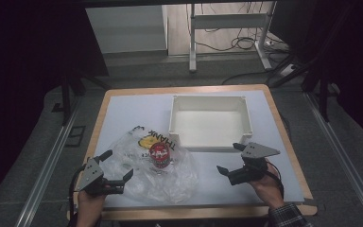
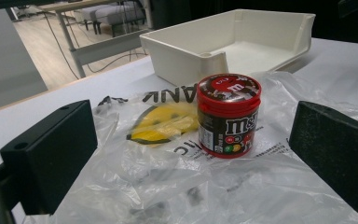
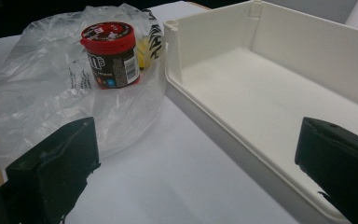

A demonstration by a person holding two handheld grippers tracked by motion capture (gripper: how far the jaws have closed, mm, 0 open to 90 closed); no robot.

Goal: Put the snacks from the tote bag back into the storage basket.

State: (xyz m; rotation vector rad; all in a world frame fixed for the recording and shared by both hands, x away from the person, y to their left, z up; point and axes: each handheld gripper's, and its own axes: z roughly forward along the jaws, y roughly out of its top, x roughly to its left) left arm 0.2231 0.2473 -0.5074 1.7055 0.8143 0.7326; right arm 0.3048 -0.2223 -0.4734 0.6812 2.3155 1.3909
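On the white table (image 1: pixel 137 106), a red-lidded candy jar (image 1: pixel 159 155) stands upright on a clear plastic bag (image 1: pixel 170 182), left of the white tray (image 1: pixel 210 142); left gripper (image 1: pixel 116 165) and right gripper (image 1: pixel 230 158) hover near, jaws spread.

I see a candy tub (image 2: pixel 228 115) with a red lid and red base, its dark brown band printed with white lettering and small coloured dots; the plastic bag (image 2: pixel 168 182) under it is clear, marked with a yellow face and black letters; the tray (image 3: pixel 270 93) is plain cream-white; my jaws are matt black; the table (image 1: pixel 123 111) is pale with a wood-coloured edge.
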